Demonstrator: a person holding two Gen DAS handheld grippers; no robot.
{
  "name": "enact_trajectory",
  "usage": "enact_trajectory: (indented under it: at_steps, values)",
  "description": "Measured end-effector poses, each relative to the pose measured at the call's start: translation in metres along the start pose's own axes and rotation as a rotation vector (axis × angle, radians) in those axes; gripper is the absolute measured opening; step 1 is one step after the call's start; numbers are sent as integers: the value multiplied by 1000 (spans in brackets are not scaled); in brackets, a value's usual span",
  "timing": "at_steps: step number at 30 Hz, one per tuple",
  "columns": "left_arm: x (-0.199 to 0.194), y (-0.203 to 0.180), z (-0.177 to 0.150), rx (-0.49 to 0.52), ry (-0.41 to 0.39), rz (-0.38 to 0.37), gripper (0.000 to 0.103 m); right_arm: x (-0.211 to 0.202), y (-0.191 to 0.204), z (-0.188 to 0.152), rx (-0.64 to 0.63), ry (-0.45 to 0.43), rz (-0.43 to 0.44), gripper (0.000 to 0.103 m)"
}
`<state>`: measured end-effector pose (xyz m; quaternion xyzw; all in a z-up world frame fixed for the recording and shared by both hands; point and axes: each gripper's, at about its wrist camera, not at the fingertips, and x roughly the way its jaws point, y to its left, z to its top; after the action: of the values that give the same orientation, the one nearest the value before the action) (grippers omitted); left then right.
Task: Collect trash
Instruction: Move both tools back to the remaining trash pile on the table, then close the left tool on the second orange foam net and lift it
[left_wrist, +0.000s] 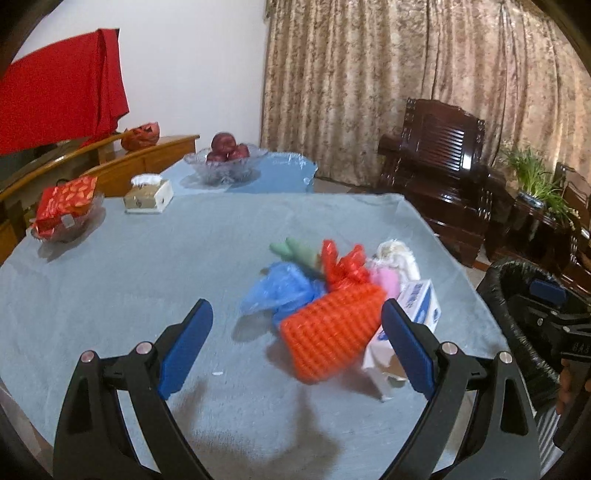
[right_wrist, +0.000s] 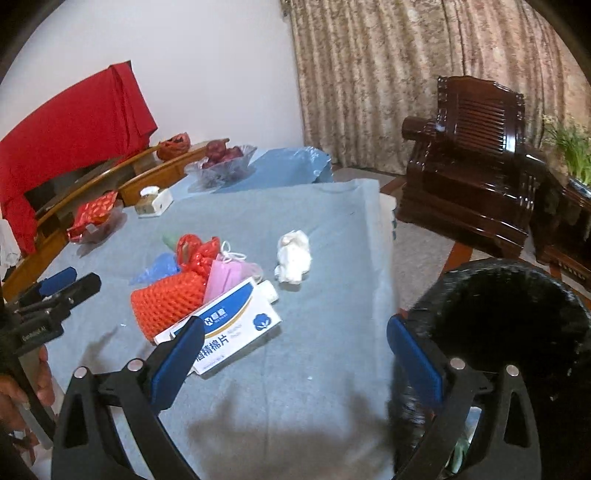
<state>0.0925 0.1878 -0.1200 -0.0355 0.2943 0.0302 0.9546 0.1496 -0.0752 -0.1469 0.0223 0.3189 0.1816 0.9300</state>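
A: Both tongs, left (left_wrist: 297, 325) and right (right_wrist: 295, 343), gape empty. Orange foam net (left_wrist: 328, 332) sits mid-worktop (left_wrist: 147, 277) in the trash pile.
B: Light, squashy, probably springy. Pinch across its middle.

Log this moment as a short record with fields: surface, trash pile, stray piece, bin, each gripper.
surface: table under a grey-blue cloth
trash pile: orange foam net, white and blue box, pink bag, red net bag, blue plastic bag, bunched together
stray piece: crumpled white tissue, lying apart to the right of the pile
bin: black-lined bin off the table's right edge
left gripper: open, holding nothing, pointed at the foam net
right gripper: open, holding nothing, beside the bin
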Motion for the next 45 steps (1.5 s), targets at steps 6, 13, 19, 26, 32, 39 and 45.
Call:
enact_trajectory:
  at_steps: [6, 13, 19, 26, 32, 39, 45]
  values:
    - [27, 6, -11, -15, 54, -20, 90, 27, 6, 0, 0, 38, -6, 97]
    - [58, 6, -24, -18, 115, -50, 82, 47, 4, -5, 2, 75, -23, 97]
    - [76, 7, -28, -31, 143, -96, 70, 57, 4, -6, -14, 93, -27, 97]
    - [85, 5, -31, -62, 156, -192, 36, 62, 6, -5, -24, 102, -28, 97]
    - [69, 3, -31, -52, 125, -191, 25, 64, 13, -3, -32, 100, -18, 97]
    - [38, 10, -26, -67, 76, -152, 25, 65, 27, -1, -46, 96, 8, 97]
    - [23, 24, -29, -75, 68, -114, 25, 73, 36, -4, -50, 121, 0, 97]
